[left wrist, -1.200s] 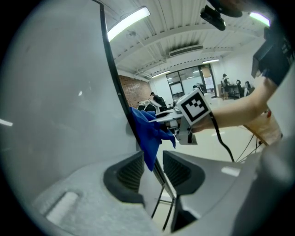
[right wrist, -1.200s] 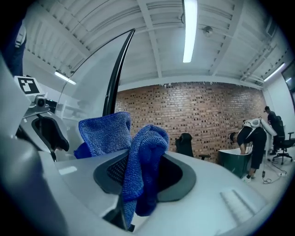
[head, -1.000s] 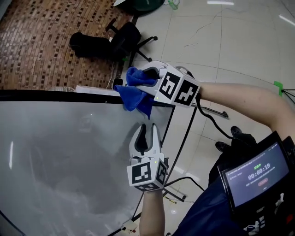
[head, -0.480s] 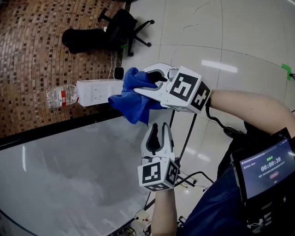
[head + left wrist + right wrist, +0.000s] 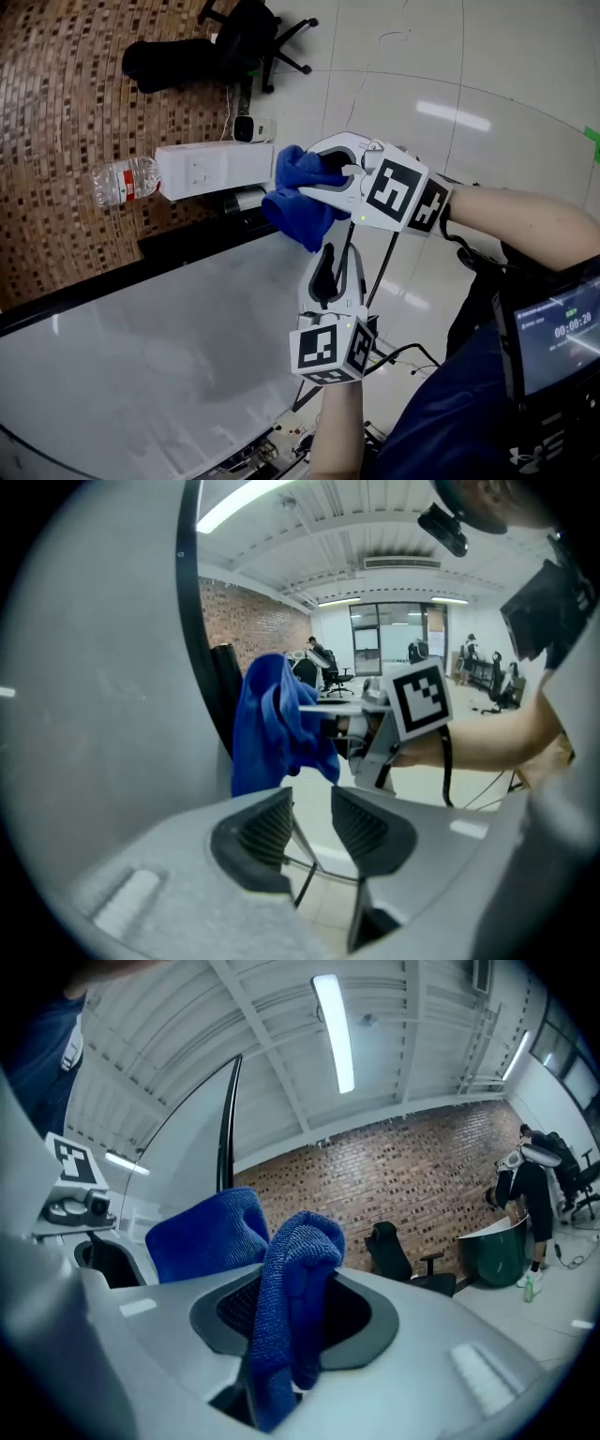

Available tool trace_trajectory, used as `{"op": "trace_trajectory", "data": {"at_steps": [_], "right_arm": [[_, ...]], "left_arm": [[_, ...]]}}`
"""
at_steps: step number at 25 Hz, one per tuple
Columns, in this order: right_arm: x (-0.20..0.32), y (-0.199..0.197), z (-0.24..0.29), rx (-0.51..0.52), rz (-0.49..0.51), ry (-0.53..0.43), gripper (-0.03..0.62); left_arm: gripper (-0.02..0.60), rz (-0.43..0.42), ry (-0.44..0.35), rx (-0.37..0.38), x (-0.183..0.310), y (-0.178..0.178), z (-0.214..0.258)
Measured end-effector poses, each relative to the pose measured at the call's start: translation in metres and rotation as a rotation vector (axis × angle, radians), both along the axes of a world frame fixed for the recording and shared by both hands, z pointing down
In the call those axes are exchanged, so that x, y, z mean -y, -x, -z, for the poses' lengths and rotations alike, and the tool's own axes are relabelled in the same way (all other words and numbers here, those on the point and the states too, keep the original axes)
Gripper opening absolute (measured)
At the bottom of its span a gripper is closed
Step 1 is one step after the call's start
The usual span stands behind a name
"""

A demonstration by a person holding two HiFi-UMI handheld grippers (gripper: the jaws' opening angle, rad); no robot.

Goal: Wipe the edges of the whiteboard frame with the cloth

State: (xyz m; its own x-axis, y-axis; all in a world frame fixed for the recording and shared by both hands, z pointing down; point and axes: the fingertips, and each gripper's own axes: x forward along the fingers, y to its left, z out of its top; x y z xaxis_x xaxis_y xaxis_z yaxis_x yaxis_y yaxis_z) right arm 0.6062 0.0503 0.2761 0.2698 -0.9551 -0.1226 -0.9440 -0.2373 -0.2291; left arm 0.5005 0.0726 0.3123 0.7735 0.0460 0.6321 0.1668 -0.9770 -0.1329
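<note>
Water bottle (image 5: pixel 124 181): lies on its side on the brick-patterned floor, at the far left beyond the board.
White box (image 5: pixel 214 169): just right of the bottle, end to end with it.
Whiteboard (image 5: pixel 150 356): fills the lower left of the head view.
Frame (image 5: pixel 84 287): the board's black top edge, running up toward the right corner.
Cloth (image 5: pixel 298 211): blue, bunched, hanging at the board's top right corner beside the frame; contact with the frame cannot be made out.
Left gripper (image 5: pixel 334 261): below the cloth at the board's right edge, jaws a narrow gap apart with nothing between them.
Right gripper (image 5: pixel 317 174): clamped on the cloth, whose folds spill out over both pads.
Screen (image 5: pixel 558 337): worn at the person's chest, far right, showing a timer.
</note>
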Motion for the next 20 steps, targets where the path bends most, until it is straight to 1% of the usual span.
{"op": "trace_trajectory", "data": {"at_steps": [2,6,9,12,16,20], "right_arm": [[0.006,0.007,-0.008,0.007,0.021,0.015,0.138],[0.006,0.002,0.001,0.056,0.022,-0.051,0.14],[0.01,0.002,0.009,0.051,0.032,-0.086,0.14],[0.018,0.008,-0.001,0.042,0.048,-0.063,0.138],[0.022,0.006,-0.018,0.081,0.06,-0.038,0.137],[0.027,0.004,-0.05,0.125,0.073,0.023,0.137]], "left_arm": [[0.128,-0.009,0.001,0.005,-0.005,-0.001,-0.001],[0.129,-0.019,-0.005,0.013,-0.012,-0.003,-0.004],[0.128,-0.012,-0.015,0.014,-0.013,-0.003,-0.004],[0.128,-0.016,-0.009,0.03,-0.01,0.005,-0.012],[0.127,-0.006,-0.014,0.047,-0.008,0.005,-0.016],[0.128,-0.011,-0.005,0.067,-0.01,0.01,-0.026]]}}
